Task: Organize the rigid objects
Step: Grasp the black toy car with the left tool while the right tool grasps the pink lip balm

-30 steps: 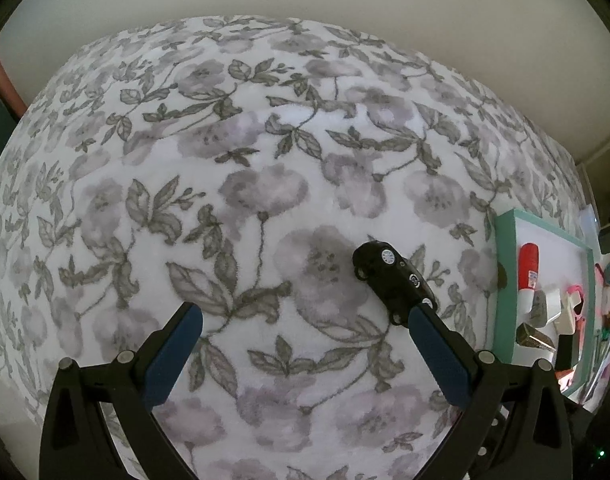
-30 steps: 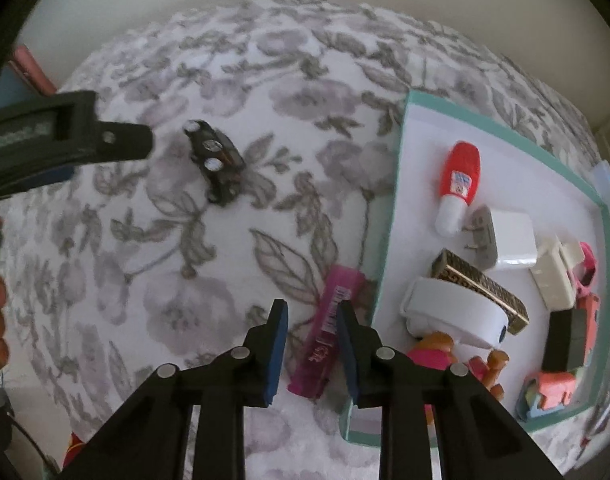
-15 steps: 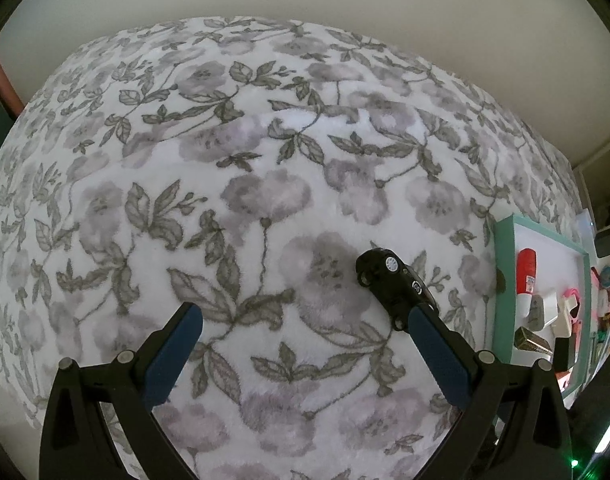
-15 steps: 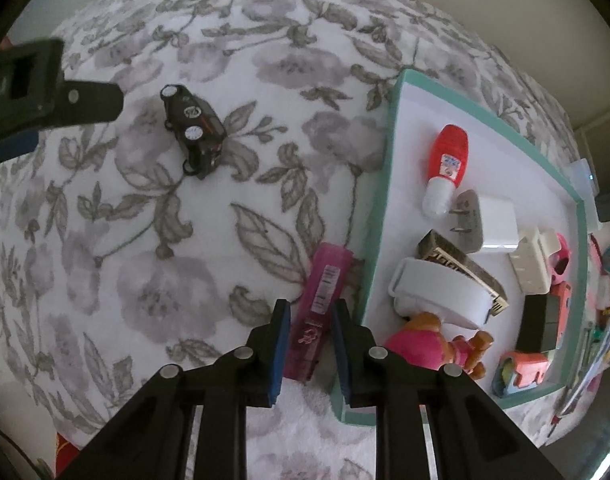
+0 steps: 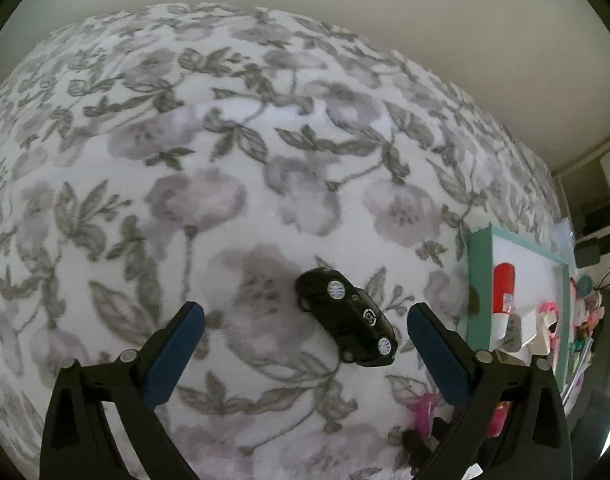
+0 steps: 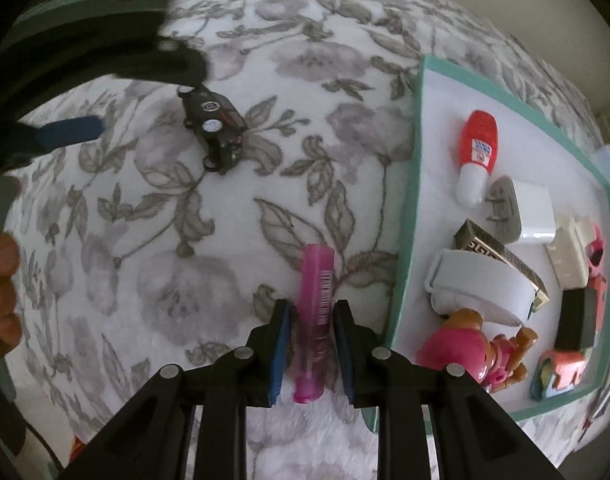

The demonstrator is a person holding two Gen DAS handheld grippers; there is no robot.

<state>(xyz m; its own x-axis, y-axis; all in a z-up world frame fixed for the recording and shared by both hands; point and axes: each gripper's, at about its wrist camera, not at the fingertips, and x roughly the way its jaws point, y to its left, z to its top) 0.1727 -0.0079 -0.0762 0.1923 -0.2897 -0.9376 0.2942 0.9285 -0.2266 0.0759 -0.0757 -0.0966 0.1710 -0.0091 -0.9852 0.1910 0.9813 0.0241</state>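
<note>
A black toy car (image 5: pixel 347 318) lies on the floral blanket, between the wide-open fingers of my left gripper (image 5: pixel 301 320), nearer the right finger. It also shows in the right wrist view (image 6: pixel 215 132). A pink tube (image 6: pixel 316 312) lies on the blanket left of the teal-rimmed tray (image 6: pixel 411 208). My right gripper (image 6: pixel 311 322) straddles the tube's near half with narrow gaps either side. The left gripper's frame (image 6: pixel 105 40) shows at upper left in the right wrist view.
The tray holds a red and white bottle (image 6: pixel 476 152), a white plug adapter (image 6: pixel 525 212), a white case (image 6: pixel 481 284), a gold box (image 6: pixel 501 256), a pink figure (image 6: pixel 457 348) and other small items. The blanket (image 5: pixel 225 160) spreads left and far.
My left gripper moved right and closer, so the car now lies between its fingers. My right gripper moved forward over the pink tube, now straddling it.
</note>
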